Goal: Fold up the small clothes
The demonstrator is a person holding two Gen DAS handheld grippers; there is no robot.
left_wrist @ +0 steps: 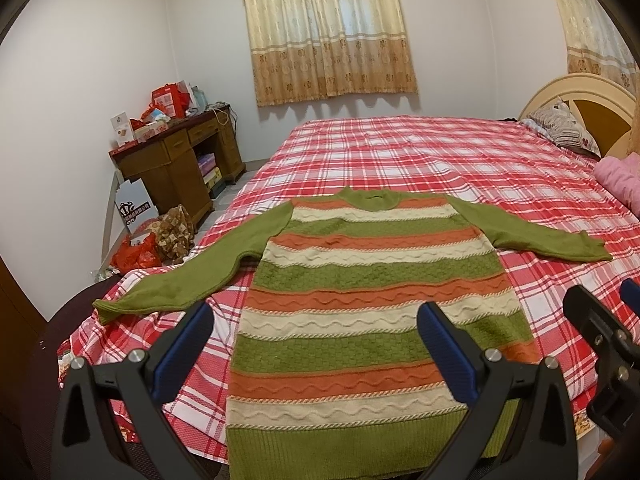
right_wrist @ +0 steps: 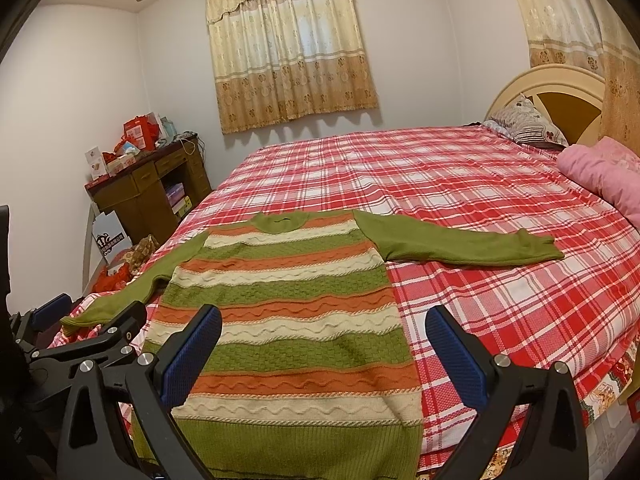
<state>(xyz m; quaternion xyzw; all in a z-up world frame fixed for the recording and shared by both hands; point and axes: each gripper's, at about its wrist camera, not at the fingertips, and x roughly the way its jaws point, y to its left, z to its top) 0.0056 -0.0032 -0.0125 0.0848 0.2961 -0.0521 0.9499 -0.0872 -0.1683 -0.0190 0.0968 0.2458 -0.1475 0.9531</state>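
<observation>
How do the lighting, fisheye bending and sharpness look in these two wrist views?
Left wrist: even indoor light, dark corner vignette, sweater sharp, bed edges bowed, open left gripper crisp. Right wrist: the same soft light, daylight glowing through the curtain, walls curved, open right gripper in focus, no glare.

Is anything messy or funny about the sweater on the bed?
Nothing stands out. The striped sweater lies flat on the plaid bed, both sleeves spread out. Both grippers, left and right, are open above its hem.

striped sweater (left_wrist: 372, 304), flat (sleeves spread), unfolded
</observation>
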